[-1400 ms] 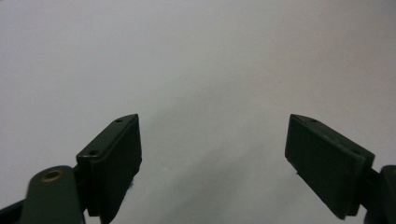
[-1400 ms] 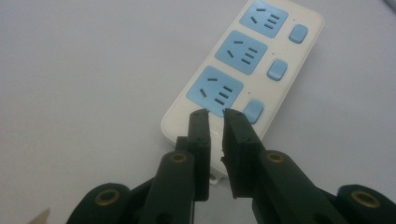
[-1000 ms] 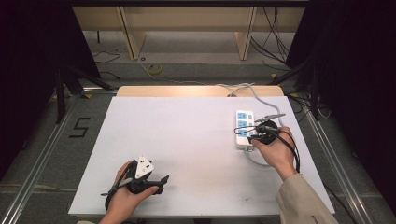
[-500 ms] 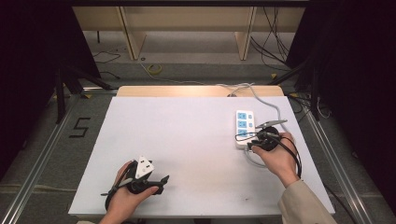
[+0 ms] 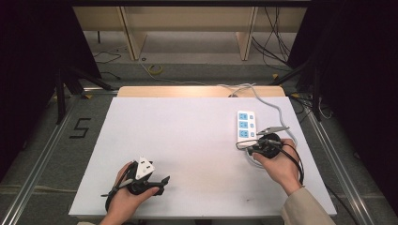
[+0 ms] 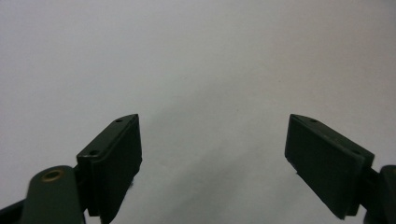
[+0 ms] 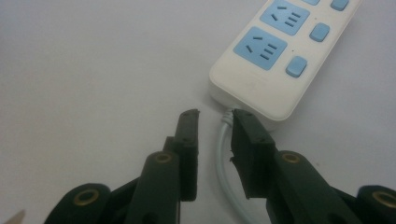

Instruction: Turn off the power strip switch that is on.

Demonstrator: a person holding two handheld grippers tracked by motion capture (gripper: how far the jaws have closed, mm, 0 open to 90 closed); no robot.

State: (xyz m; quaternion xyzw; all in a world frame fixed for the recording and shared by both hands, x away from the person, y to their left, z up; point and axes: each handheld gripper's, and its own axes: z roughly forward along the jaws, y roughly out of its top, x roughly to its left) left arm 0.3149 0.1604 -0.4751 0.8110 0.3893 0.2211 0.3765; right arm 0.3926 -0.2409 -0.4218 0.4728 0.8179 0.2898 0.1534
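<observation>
Two tools over a white tabletop (image 5: 197, 140).
Left tool (image 6: 212, 154) is spread wide above bare surface; right tool (image 7: 215, 140), narrowly parted, straddles the cord (image 7: 226, 163) at the power strip's (image 5: 246, 126) near end.

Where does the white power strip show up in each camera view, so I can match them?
High view: power strip at right of the table, beside the right hand-held gripper.
Left gripper view: bare white tabletop.
Right gripper view: upper right, near end just beyond the jaws.
Shared landmark: its white cord.
</observation>
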